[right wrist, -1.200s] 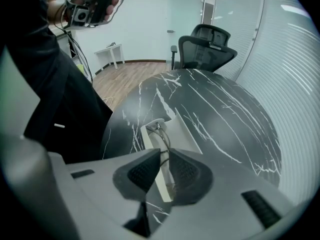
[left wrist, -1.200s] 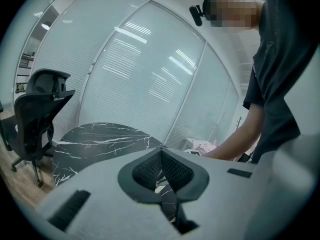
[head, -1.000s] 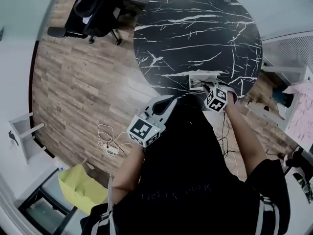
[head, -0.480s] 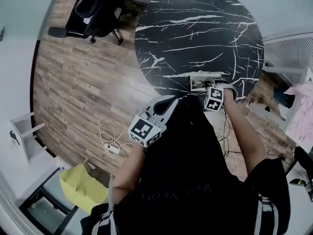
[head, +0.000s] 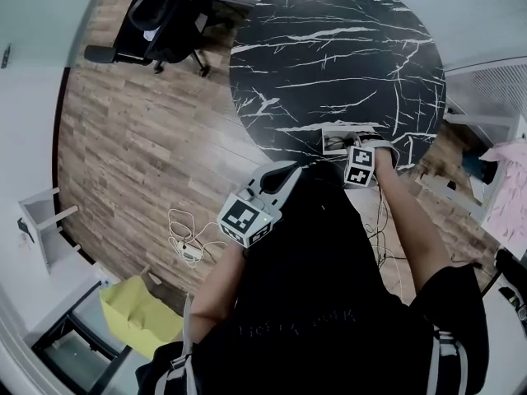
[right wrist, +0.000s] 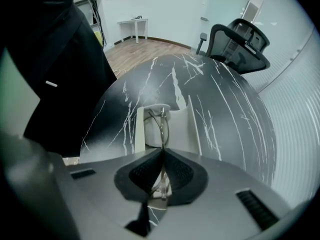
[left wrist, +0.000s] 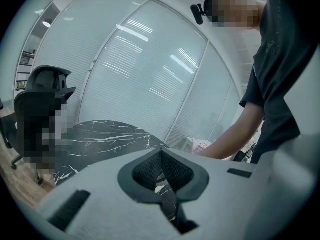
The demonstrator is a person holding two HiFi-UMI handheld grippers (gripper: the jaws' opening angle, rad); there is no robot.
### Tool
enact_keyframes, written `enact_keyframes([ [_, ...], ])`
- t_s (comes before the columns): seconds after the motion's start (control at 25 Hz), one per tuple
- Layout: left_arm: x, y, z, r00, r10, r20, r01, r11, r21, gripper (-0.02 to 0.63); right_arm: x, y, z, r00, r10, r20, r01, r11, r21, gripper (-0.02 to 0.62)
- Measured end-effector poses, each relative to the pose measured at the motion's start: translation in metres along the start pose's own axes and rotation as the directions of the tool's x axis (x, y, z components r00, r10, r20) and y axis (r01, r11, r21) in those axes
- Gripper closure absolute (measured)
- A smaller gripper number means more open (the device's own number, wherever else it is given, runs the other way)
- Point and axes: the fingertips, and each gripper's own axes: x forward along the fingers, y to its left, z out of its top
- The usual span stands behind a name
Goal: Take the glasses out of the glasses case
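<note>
Left gripper (left wrist: 161, 156), jaws together, black marble table (left wrist: 105, 134) and office chair (left wrist: 47, 81) beyond

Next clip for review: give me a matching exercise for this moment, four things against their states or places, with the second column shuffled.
Things
1. left tool
2. right tool
3. glasses case
4. office chair

States or places
A. standing on the wooden floor
B. shut on the glasses
C. lying open on the marble table
D. shut on nothing

Pairs: 1-D, 2-B, 3-C, 4-A
</note>
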Motion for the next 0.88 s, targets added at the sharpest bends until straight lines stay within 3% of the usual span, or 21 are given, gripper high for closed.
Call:
enact_keyframes([
  [0.2,0.0,-0.002,0.002,1.0,-0.003,0.0,0.003,1.0,0.01,0.588,-0.01,-0.002,0.0,0.999,-0.027,0.032,0.025,0.999,0.045,0.561],
  [0.64,-0.007,-0.008,0.004,1.0,-0.023,0.006,0.023,0.999,0.031,0.588,-0.038,-0.015,0.003,0.984,-0.168,0.054,0.165,0.985,0.059,0.561],
  [0.88,-0.008,-0.011,0.008,0.999,-0.034,0.019,0.034,0.999,0.037,0.588,-0.058,-0.016,0.002,0.975,-0.203,0.087,0.188,0.97,0.154,0.561],
])
